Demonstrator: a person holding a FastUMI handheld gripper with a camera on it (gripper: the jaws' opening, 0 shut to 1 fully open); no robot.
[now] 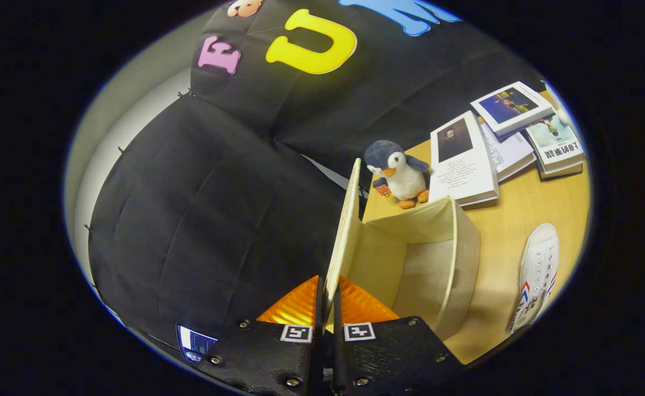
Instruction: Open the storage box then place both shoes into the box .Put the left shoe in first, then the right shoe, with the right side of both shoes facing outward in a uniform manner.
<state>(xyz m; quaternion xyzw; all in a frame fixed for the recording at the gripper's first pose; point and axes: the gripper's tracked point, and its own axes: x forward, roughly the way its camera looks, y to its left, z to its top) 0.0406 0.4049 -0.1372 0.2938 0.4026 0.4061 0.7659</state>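
A cream fabric storage box (454, 258) stands open on the wooden table, its inside bare. Its lid (344, 231) is raised on edge and runs from between my fingers away toward the penguin. My gripper (328, 300) is shut on the lid's near edge, with a finger pressing on each face. A white sneaker (537, 275) with red and blue side stripes lies on the table to the right of the box, laces up.
A plush penguin (399, 173) stands just behind the box. Several books (498, 143) lie spread on the table (520, 209) beyond it. The black cloth wall hangs to the left and behind.
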